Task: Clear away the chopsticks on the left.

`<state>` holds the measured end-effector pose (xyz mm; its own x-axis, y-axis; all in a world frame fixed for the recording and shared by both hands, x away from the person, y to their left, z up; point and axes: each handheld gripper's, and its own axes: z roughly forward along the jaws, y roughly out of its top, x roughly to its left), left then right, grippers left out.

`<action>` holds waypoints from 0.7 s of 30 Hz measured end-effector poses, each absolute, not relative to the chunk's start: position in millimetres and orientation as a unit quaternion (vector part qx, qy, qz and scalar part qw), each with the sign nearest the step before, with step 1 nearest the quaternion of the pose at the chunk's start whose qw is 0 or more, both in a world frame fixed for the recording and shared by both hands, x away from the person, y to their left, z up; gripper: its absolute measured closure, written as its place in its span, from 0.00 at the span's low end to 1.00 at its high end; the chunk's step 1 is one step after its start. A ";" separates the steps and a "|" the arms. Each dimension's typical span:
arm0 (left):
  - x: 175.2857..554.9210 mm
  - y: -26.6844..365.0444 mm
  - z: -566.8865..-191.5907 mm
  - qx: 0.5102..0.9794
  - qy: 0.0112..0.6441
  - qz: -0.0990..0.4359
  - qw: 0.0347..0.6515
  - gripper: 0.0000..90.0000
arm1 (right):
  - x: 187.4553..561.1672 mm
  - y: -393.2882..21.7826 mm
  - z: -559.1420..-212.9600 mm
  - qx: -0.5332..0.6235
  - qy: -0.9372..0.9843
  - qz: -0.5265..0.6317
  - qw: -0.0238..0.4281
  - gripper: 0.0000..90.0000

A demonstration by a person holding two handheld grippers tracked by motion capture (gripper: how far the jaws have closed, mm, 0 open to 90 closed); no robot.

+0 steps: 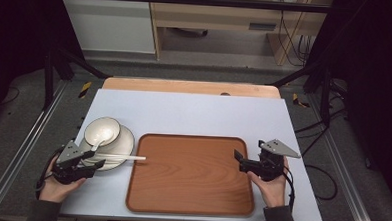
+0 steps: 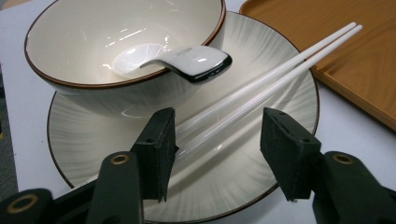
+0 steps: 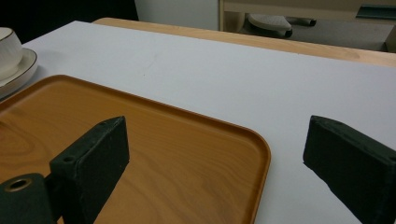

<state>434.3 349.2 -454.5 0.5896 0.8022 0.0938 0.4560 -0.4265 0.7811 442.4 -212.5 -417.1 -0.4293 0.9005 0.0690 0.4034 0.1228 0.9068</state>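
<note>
We have the left gripper [image 2: 217,140] with jaws spread around the chopsticks [image 2: 261,88], pads not pressing; they lie on the plate [image 2: 289,60] at 9 o'clock of the tray [image 1: 191,175]. Right gripper [image 3: 212,168] has jaws wide apart, nothing between them.

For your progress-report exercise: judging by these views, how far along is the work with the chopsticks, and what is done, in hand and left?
Early stage. Done: nothing moved yet; the wooden tray is bare. In hand: the left gripper straddles the white chopsticks lying on the plate, one pad at them, the other clear, so no grip yet. The right gripper waits open over the tray's corner. Left: closing, lifting, probably moving them to the tray.
</note>
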 end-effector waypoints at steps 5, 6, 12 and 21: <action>432.5 346.1 -453.9 0.817 0.385 0.241 0.356 0.56 | 442.7 -212.0 -417.6 0.465 0.702 0.471 0.263 0.08; 432.5 346.1 -453.9 0.817 0.385 0.241 0.356 0.58 | 442.7 -212.0 -417.6 0.465 0.702 0.471 0.263 0.08; 432.3 345.4 -453.7 0.823 0.384 0.224 0.354 0.67 | 442.2 -211.9 -417.4 0.463 0.703 0.471 0.264 0.08; 431.3 343.7 -452.8 0.829 0.384 0.207 0.352 0.79 | 442.7 -212.1 -417.7 0.462 0.705 0.469 0.263 0.08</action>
<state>431.3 343.7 -452.8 0.6203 0.7810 0.0727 0.4903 -0.4584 0.7413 442.7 -212.1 -417.7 -0.4343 0.8986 0.0625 0.4051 0.1329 0.9046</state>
